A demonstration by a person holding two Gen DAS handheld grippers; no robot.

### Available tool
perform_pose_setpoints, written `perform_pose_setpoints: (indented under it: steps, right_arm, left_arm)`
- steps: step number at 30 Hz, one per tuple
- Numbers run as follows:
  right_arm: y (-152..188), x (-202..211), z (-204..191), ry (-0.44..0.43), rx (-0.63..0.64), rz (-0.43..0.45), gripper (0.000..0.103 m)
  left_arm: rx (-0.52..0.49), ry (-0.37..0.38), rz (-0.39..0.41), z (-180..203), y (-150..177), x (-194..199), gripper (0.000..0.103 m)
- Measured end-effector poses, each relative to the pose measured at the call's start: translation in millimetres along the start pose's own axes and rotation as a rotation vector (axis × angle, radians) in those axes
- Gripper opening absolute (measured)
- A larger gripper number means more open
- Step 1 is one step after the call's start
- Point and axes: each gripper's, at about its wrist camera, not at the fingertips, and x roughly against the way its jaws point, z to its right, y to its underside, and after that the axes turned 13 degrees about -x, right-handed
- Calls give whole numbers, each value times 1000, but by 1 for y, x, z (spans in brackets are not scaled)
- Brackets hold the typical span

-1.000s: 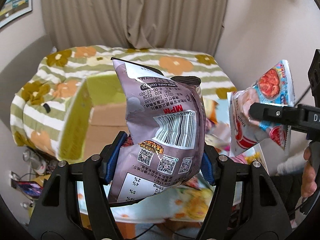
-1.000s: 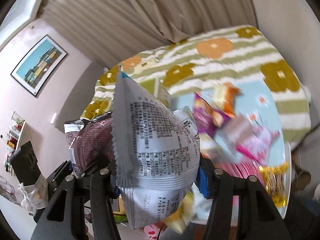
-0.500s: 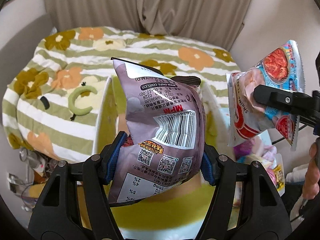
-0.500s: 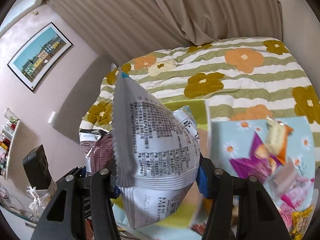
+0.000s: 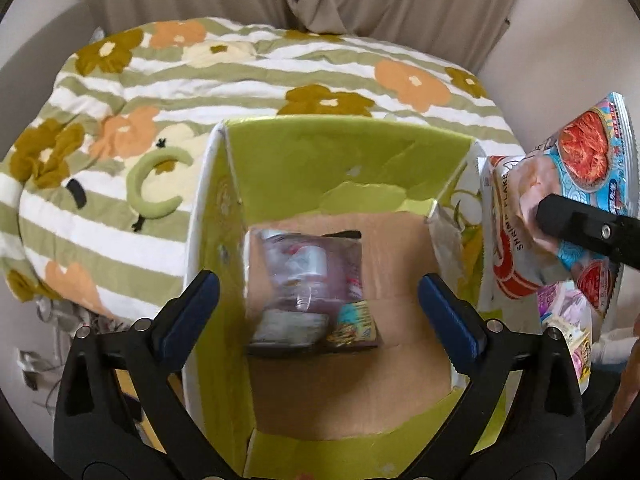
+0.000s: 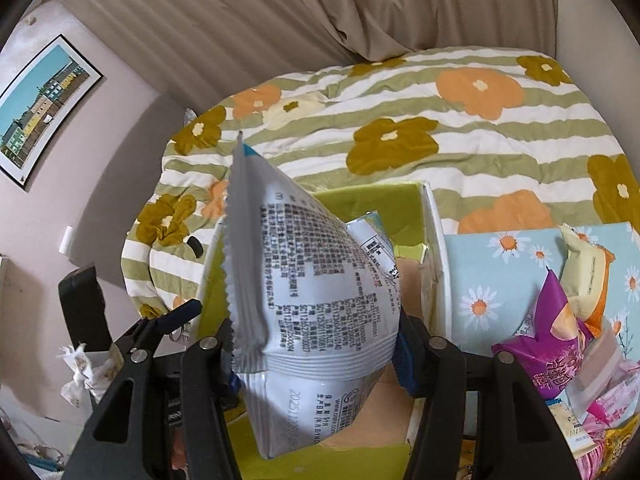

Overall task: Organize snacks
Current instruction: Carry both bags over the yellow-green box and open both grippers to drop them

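Flowered bedspread [image 5: 248,80] behind, green box [image 5: 348,160] open below us; left gripper [image 5: 318,312], jaws just sprung wide and empty, hangs over the purple packet [image 5: 310,280] on its floor; right gripper [image 6: 316,356] pinches the shrimp packet [image 6: 304,280] upright, just right of the box.

Right tongs [image 6: 316,354] clamped on white snack bag [image 6: 316,280] — above green box [image 6: 434,264], flowered bedspread [image 6: 460,128] behind
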Motion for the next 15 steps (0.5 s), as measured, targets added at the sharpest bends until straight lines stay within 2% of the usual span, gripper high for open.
perform_pose_setpoints:
  steps: [8,15]
  right_arm:
    - [-2,-7,-11,2,80,-22,54]
    - [-11,-38,-35,90,181,-35,54]
  left_arm:
    - [61,-38,14,-3,29,38,99]
    - [103,-66,22,-12,42,46,99]
